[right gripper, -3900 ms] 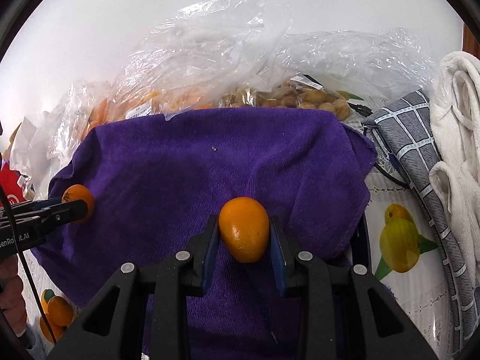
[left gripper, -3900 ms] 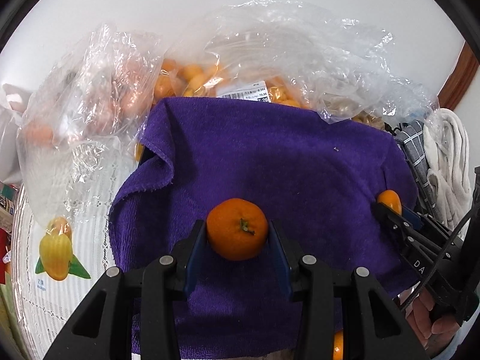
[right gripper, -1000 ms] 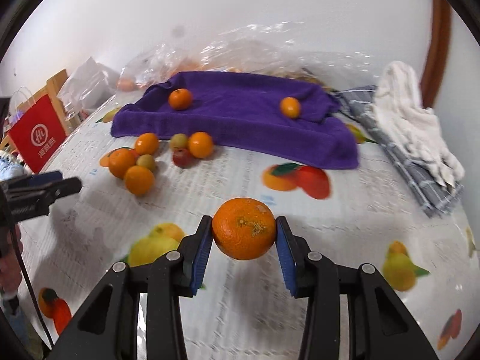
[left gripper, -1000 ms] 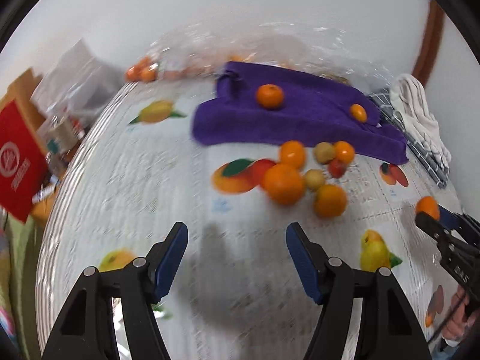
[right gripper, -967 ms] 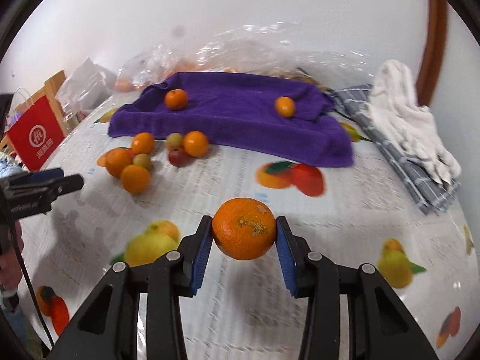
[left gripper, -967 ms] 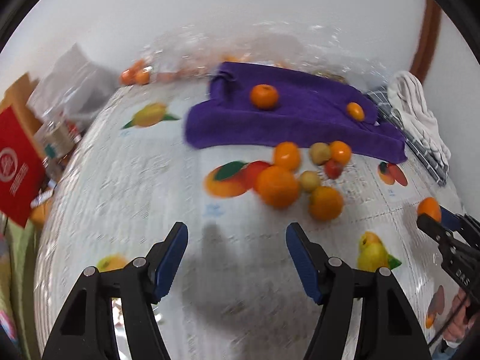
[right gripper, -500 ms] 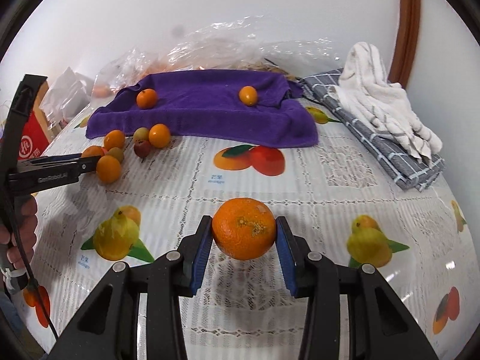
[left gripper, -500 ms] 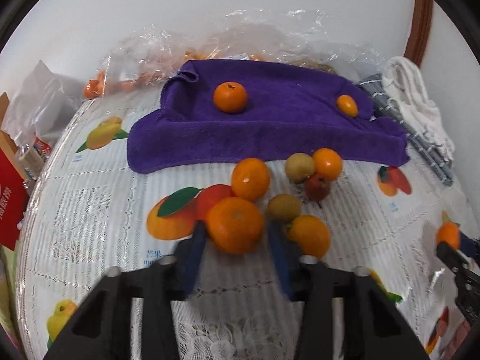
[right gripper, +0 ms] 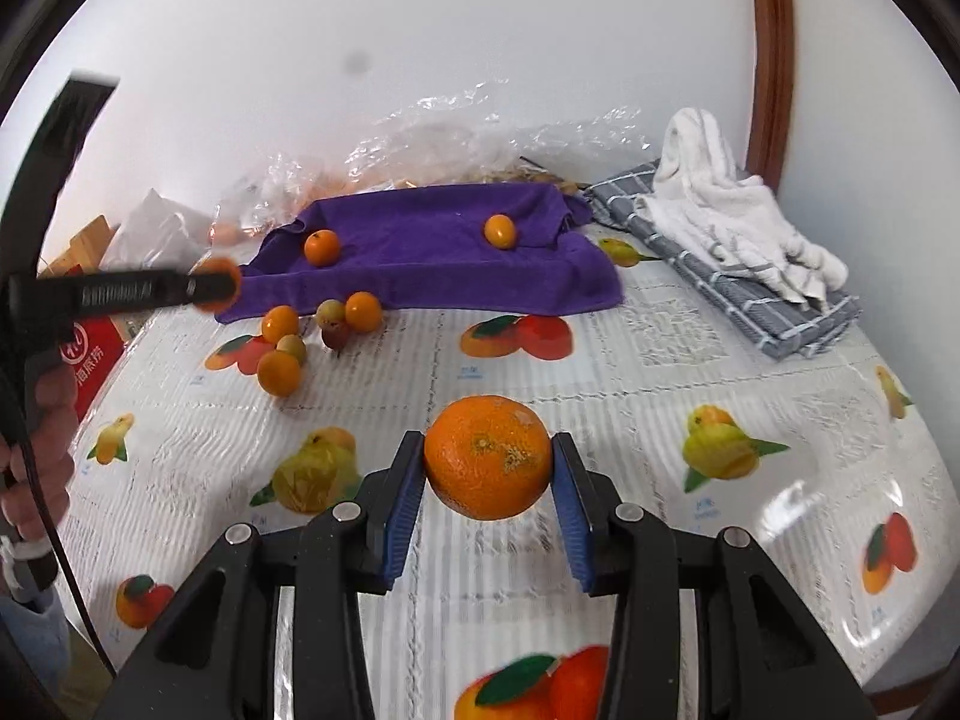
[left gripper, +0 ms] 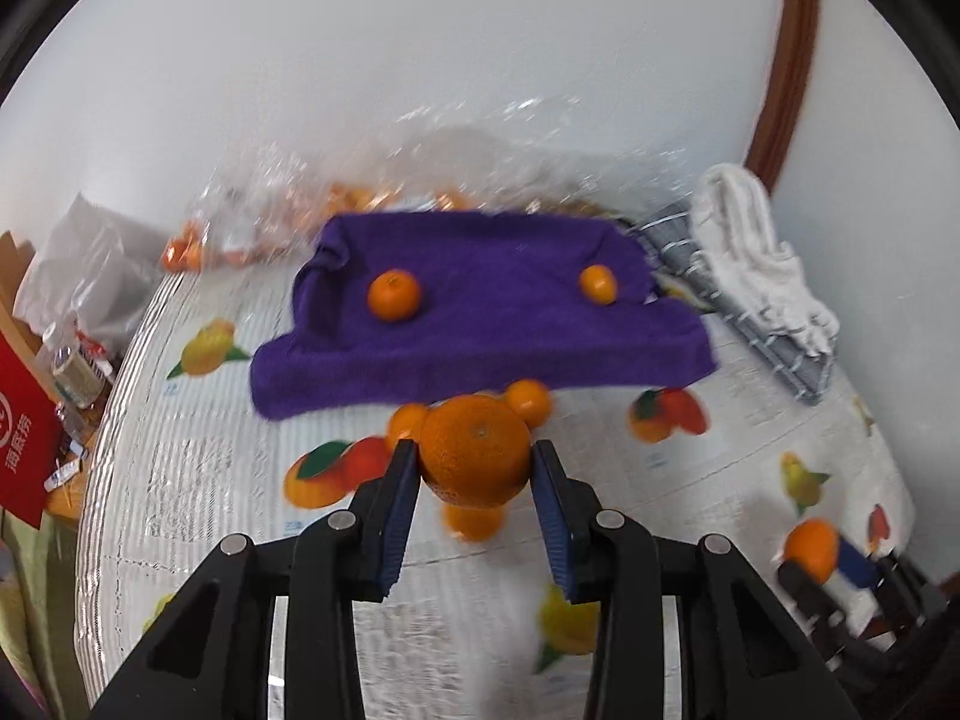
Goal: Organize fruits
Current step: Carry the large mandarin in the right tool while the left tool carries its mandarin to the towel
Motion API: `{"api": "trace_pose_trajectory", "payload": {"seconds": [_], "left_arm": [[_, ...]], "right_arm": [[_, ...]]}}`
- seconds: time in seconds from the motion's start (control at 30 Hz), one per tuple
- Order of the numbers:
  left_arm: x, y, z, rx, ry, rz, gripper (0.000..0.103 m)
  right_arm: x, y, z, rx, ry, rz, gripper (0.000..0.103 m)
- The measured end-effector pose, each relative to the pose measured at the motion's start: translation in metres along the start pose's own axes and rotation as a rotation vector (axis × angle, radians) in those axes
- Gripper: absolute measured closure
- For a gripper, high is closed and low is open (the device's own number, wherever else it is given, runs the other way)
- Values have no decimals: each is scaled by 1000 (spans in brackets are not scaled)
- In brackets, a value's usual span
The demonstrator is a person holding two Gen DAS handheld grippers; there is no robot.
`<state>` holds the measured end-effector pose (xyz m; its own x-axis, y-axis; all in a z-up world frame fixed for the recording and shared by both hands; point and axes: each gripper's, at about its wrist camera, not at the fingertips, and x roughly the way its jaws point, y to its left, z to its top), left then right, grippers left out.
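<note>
Carrying stage: left gripper [left gripper: 474, 474], jaws just closed, clamps an orange [left gripper: 475, 450] lifted above the loose pile; right gripper [right gripper: 487, 480] clamps another [right gripper: 487, 457]. Next, likely: set both on the purple towel [right gripper: 420, 258].

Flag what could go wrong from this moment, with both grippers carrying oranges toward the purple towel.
1. The left gripper has only just been closing on its orange; the round fruit could slip out in transit.
2. Loose fruit sits right before the purple towel; a low pass might scatter it.
3. The towel already holds two oranges; setting down too near could send them rolling.
</note>
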<state>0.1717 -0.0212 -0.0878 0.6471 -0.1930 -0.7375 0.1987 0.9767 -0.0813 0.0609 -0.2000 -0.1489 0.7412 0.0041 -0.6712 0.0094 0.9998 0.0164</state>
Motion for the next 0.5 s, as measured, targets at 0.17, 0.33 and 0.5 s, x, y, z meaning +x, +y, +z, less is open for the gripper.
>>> {"api": "trace_pose_trajectory", "payload": {"seconds": [0.17, 0.33, 0.5], "left_arm": [[-11, -25, 5, 1, -11, -49, 67], [-15, -42, 5, 6, -16, -49, 67], [-15, -50, -3, 17, 5, -35, 67]], "right_arm": [[-15, -8, -9, 4, -7, -51, 62], [-25, -28, -10, 48, -13, -97, 62], [-27, -34, -11, 72, -17, -81, 62]]}}
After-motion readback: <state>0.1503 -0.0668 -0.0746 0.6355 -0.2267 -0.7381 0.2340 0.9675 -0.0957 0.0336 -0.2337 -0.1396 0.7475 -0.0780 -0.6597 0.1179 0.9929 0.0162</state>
